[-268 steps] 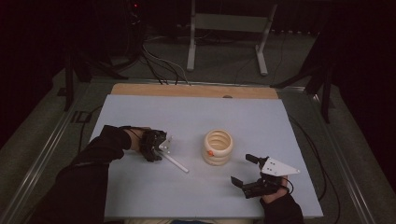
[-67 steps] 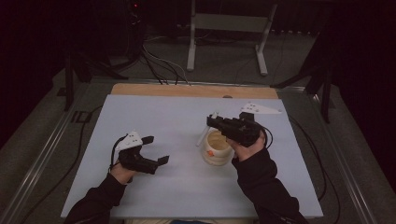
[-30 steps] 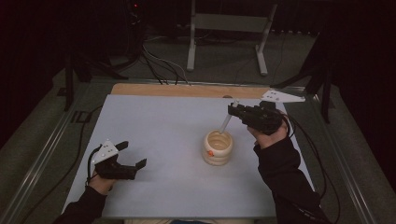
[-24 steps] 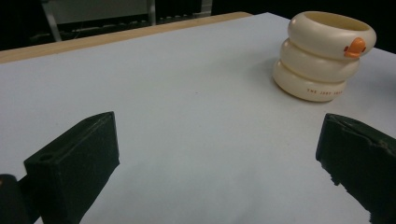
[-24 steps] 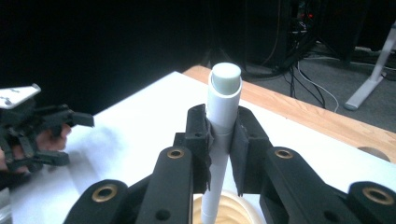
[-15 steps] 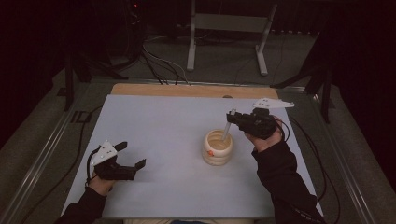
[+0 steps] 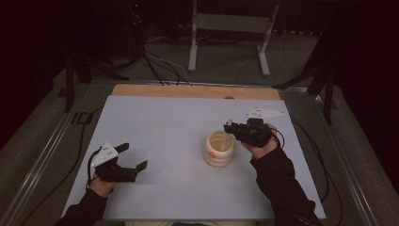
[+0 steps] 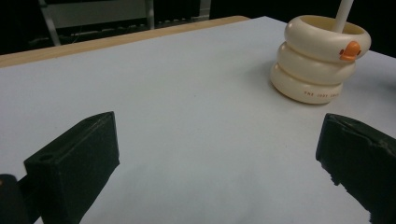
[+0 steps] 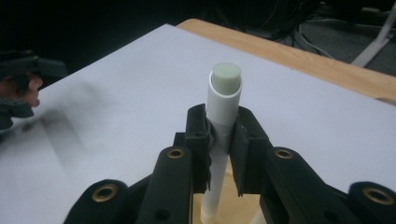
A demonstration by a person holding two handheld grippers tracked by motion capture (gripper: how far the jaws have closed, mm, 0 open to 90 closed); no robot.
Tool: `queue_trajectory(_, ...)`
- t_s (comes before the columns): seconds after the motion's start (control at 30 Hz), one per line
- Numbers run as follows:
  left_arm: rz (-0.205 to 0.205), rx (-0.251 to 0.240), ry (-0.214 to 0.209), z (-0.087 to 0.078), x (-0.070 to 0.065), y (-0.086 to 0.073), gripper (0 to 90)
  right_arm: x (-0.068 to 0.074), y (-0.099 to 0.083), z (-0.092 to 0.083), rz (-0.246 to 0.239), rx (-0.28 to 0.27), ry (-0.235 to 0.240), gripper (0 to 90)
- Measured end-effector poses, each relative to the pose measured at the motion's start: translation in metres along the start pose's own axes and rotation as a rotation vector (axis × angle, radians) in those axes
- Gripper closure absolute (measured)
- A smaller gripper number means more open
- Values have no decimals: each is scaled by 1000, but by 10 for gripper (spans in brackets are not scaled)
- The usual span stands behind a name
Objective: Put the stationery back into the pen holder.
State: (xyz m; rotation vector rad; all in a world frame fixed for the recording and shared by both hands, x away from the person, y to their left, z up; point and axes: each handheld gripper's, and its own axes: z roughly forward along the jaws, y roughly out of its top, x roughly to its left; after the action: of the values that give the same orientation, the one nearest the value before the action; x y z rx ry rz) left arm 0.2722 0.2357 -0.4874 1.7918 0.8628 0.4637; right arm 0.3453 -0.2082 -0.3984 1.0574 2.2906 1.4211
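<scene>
Fingers of right gripper (image 9: pixel 218 140) clamp white stick (image 9: pixel 223 116) upright, lower end inside cup (image 7: pixel 219 149).

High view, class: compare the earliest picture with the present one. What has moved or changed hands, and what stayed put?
The white pen left the table beside the left gripper; the right gripper, shut on it, has been lowering it upright into the cream ringed holder. The left gripper, open, drew back toward the near left. The holder stayed put on the table.
</scene>
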Motion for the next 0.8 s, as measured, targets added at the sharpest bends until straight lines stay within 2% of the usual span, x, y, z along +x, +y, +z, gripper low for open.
queue_trajectory(0.23, 3, -5, -3, 0, -1, 1, 1, 1, -12, 8, 12, 20, 0, 783)
queue_trajectory(0.4, 2, -8, -2, -1, -1, 2, 1, 6, -18, 16, -20, 70, -14, 782)
queue_trajectory(0.53, 7, -11, 0, -1, -1, 2, 1, 7, -21, 22, -17, 99, -22, 778)
queue_trajectory(0.73, 8, -10, -2, -1, -1, 2, 1, 8, -19, 22, -35, 106, -27, 773)
queue_trajectory(0.8, 9, -11, -2, -1, -1, 2, 1, 7, -16, 21, -29, 95, -27, 718)
